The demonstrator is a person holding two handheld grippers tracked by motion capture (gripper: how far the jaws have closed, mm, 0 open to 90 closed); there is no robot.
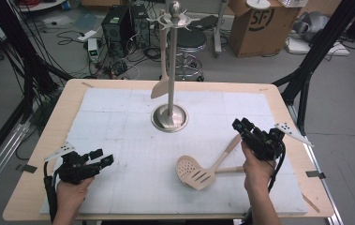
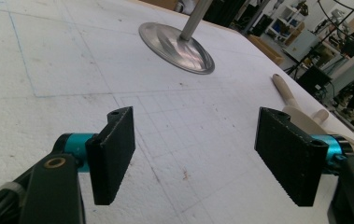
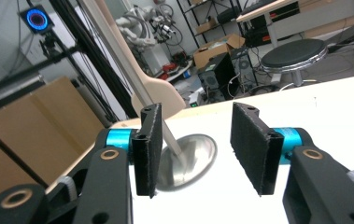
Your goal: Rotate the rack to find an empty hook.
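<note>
Work surface: white foam board [image 1: 119, 117] covering a light wooden table [image 1: 39, 154], marked with a faint pencilled grid.

Utensil stand [image 1: 169, 61]: polished metal pole on a round dished base, hook ring near the top. It stands at the board's centre, toward the far edge. One beige spatula [image 1: 162, 82] hangs from a hook, blade downward, just left of the pole.

Loose utensils: a beige slotted turner [image 1: 198, 174] and a perforated skimmer [image 1: 186, 166] lie flat on the board, right of centre and near the front. Their heads overlap and the handles splay toward the right. Which head lies on top is hard to tell from the high view.

Left gripper [image 1: 101, 158]: held low over the front left of the board, pointing right. Jaws stand wide apart with nothing between them.

Right gripper [image 1: 240, 125]: raised above the upper ends of the two handles, aimed at the stand. Jaws parted, holding nothing; apparently clear of the handles.

Background: black stool [image 1: 188, 44], cardboard box [image 1: 255, 23], cables on the floor.
</note>
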